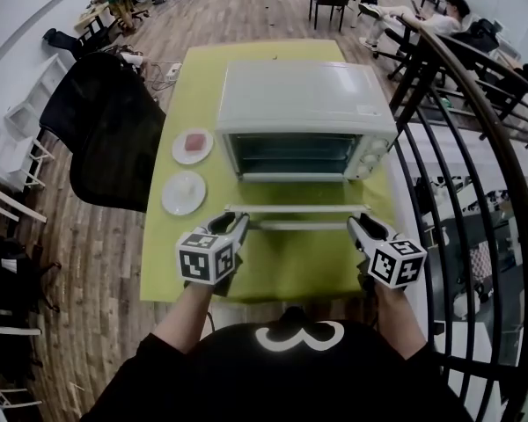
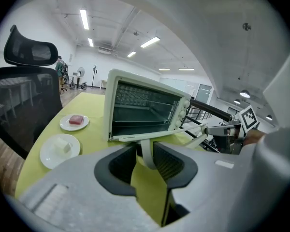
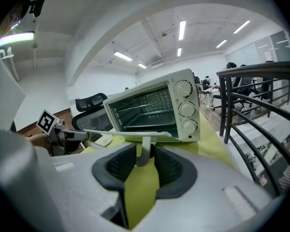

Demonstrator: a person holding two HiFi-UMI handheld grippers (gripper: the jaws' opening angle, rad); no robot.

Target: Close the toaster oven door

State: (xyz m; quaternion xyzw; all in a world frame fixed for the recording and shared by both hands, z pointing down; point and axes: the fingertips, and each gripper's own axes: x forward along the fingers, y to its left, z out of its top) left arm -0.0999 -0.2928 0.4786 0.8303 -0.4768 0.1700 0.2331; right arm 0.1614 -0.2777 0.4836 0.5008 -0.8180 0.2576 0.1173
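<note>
My left gripper [image 1: 236,225] pinches the left post of the door handle [image 1: 295,226]. The toaster oven [image 1: 295,95] door [image 1: 295,209] hangs open towards me. My right gripper [image 1: 359,227] pinches the right post. The door is probably stiff, hinged and light, so both handle ends suit.

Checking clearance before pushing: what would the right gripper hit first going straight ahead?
The right gripper grips the door handle post; straight on, it probably meets the open door at its front edge.

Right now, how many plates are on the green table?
2. The far plate, holding something pink, lies left of the toaster oven; the near plate, holding something white, lies beside it.
</note>
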